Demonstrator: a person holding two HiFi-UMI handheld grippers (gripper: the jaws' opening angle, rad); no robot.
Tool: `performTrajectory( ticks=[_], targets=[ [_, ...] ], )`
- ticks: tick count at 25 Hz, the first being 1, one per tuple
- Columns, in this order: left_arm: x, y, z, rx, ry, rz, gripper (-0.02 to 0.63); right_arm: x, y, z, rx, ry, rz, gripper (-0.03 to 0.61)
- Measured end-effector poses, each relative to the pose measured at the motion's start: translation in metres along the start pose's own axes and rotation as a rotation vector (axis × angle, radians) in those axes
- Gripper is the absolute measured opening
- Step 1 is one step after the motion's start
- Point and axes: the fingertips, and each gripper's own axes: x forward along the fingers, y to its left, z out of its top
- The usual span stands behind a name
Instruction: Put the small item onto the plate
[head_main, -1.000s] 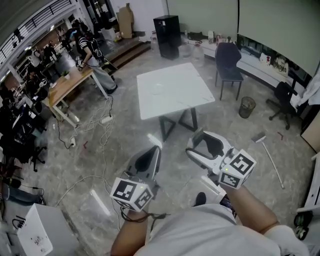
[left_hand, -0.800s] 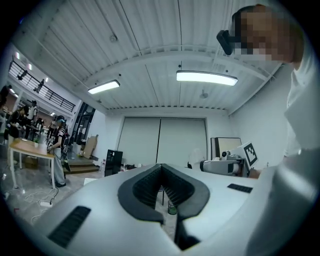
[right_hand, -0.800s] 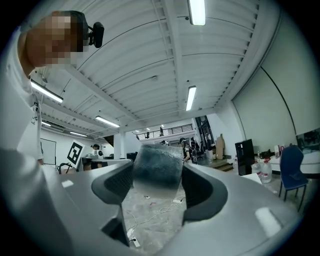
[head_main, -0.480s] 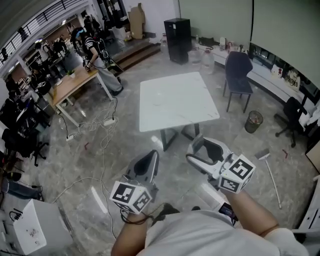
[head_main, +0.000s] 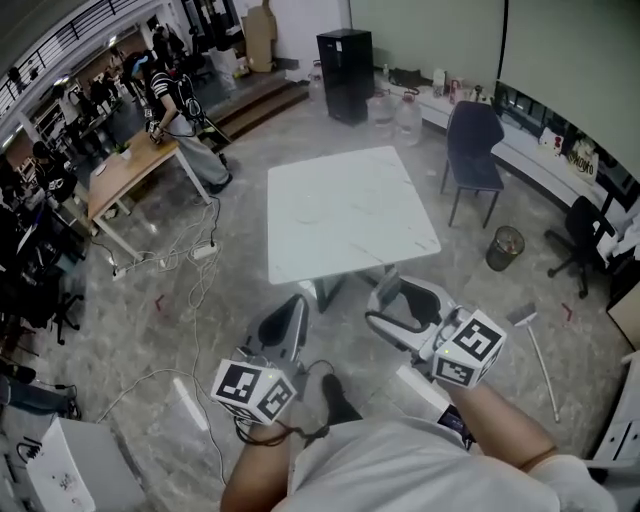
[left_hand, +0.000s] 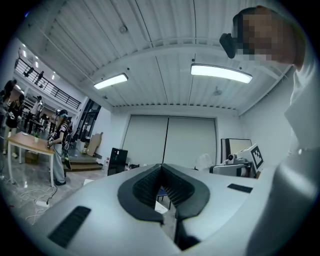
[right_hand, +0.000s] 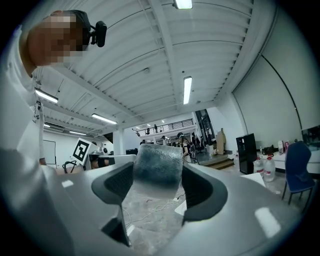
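My right gripper (head_main: 381, 301) is held low in front of the person, and its jaws grip a small grey, translucent item (right_hand: 157, 168). That item fills the gap between the two dark pads in the right gripper view; its shape is blurred. My left gripper (head_main: 295, 306) hangs beside it at the left, its jaws together with nothing in them (left_hand: 161, 175). Both point toward a white table (head_main: 350, 215) a few steps ahead. I cannot make out a plate on its pale top.
A blue chair (head_main: 472, 140) and a waste bin (head_main: 503, 245) stand right of the table. Cables (head_main: 190, 260) trail over the floor at the left, near a wooden desk (head_main: 130, 170) with people. A broom (head_main: 535, 350) lies at the right.
The person has stepped toward the white table, and a shoe now shows below the grippers. Both grippers keep their pose, the right one still holding the item.
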Motion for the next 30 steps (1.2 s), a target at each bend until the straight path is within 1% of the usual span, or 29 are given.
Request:
performTrajectory(
  ticks=[8,12,15,17,22,27,30],
  targets=[
    [0.079,0.121,0.027,-0.002,0.040,-0.062,0.006,0.121,-0.074,0.016,0.016,-0.010,-0.068,0.295],
    [0.099,0.186,0.035,-0.006,0.047,-0.090,0.006,0.182,-0.101,0.019,0.013,-0.021,-0.109,0.295],
    [0.109,0.225,0.036,-0.007,0.055,-0.093,0.006,0.218,-0.121,0.017,0.013,-0.019,-0.128,0.295],
    [0.121,0.242,0.036,-0.009,0.051,-0.094,0.006,0.235,-0.139,0.018,0.016,-0.017,-0.133,0.295],
    [0.151,0.268,0.035,-0.005,0.049,-0.098,0.006,0.265,-0.177,0.022,0.009,-0.006,-0.125,0.295],
    [0.180,0.306,0.040,0.005,0.058,-0.066,0.006,0.310,-0.214,0.020,0.016,0.009,-0.094,0.295],
    [0.206,0.330,0.039,0.007,0.060,-0.056,0.006,0.339,-0.245,0.015,0.010,0.024,-0.072,0.294]
  ],
)
